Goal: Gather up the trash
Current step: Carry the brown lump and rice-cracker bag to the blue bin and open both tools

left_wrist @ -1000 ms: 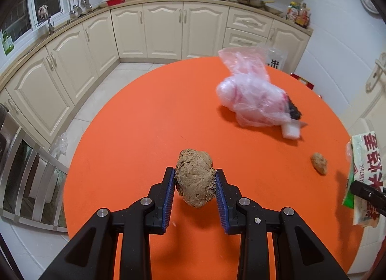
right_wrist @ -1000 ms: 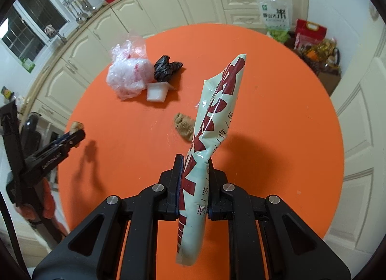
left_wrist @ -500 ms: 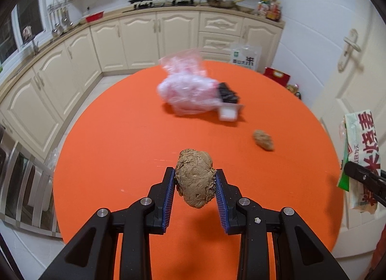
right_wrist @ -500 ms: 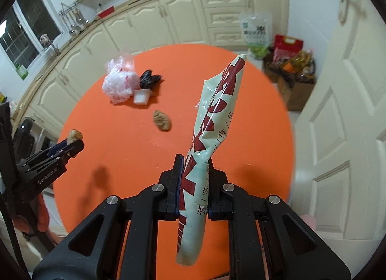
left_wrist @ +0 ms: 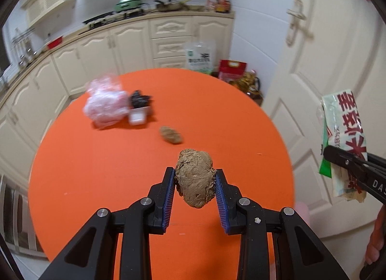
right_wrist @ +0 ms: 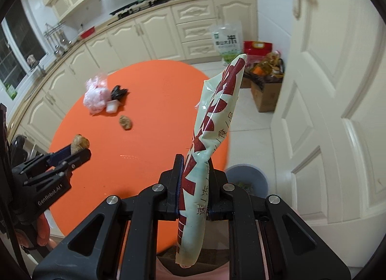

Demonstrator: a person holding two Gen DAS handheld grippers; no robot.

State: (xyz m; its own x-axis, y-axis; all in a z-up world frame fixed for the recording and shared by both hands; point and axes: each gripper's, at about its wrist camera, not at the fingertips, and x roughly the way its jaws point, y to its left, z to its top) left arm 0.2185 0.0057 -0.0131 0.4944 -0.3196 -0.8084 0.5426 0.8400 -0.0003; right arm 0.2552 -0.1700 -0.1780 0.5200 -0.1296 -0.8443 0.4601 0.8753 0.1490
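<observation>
left grip: my left gripper point(left_wrist: 195, 184) is closed on a brown lump point(left_wrist: 195, 181), the blue pads pressing both its sides, held clear above the table point(left_wrist: 96, 171).
right grip: my right gripper point(right_wrist: 194, 183) is clamped thin on a wrapper point(right_wrist: 212, 135), which stands up past the jaws and hangs below them.
what changed: over the last 1 s both views have swung right; the door point(right_wrist: 337, 87) now fills that side, and a grey-blue bin point(right_wrist: 248, 180) has come into the right view on the floor just past the table edge, below the wrapper.
meaning: i judge both loads are on their way to that bin; dropping them is the next step.
still on table: 1 smaller brown lump point(left_wrist: 171, 134), then a white cup point(left_wrist: 137, 116), a black bag point(left_wrist: 140, 99) and a pink bag point(left_wrist: 105, 106) bunched together farther off.
writing, near: "GenRobot.AI" on the left gripper seen from the right view; "das", cut off, on the right gripper in the left view.
writing, wrapper: red chinese characters, including 速, 冻 and 食.
writing, far: a rice sack point(right_wrist: 226, 41) by the cabinets carries 米; its small print is unreadable.
</observation>
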